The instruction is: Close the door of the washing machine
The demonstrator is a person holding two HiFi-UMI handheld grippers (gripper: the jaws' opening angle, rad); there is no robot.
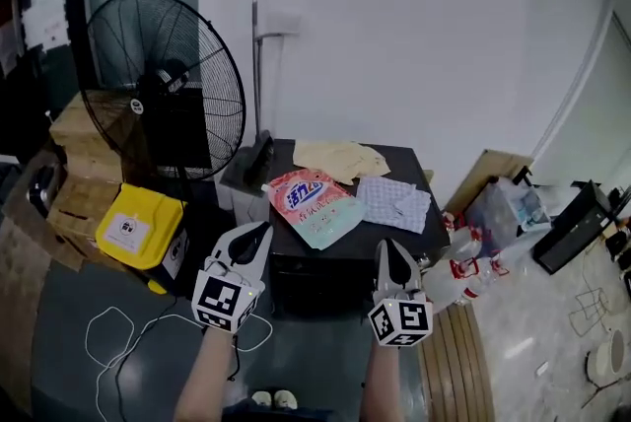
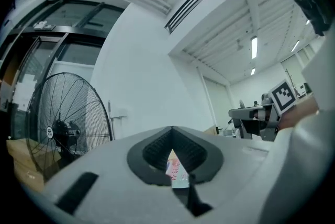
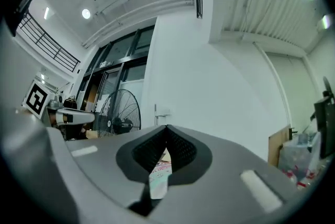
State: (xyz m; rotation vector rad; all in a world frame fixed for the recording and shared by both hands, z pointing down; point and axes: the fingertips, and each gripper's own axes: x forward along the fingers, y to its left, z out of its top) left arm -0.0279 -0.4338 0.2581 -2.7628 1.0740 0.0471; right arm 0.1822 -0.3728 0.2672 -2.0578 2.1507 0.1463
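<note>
The washing machine [image 1: 340, 264] is a black box against the white wall; its front is dark and I cannot make out the door. On its top lie a pink and teal detergent pouch [image 1: 314, 205], a yellow cloth [image 1: 340, 159] and a blue checked cloth [image 1: 394, 201]. My left gripper [image 1: 256, 234] hangs shut and empty before the machine's left front corner. My right gripper [image 1: 390, 248] is shut and empty before the right front. Both point level toward the wall. Past the shut tips of the left gripper [image 2: 172, 131] and of the right gripper [image 3: 166, 129] the pouch [image 2: 177, 171] [image 3: 158, 173] shows.
A large black standing fan [image 1: 163, 85] is left of the machine, with a yellow bin [image 1: 138, 228] and cardboard boxes [image 1: 84, 164] beside it. A white cable [image 1: 108, 341] lies on the floor. Bottles [image 1: 473, 272] and a wooden slatted board [image 1: 458, 351] are on the right.
</note>
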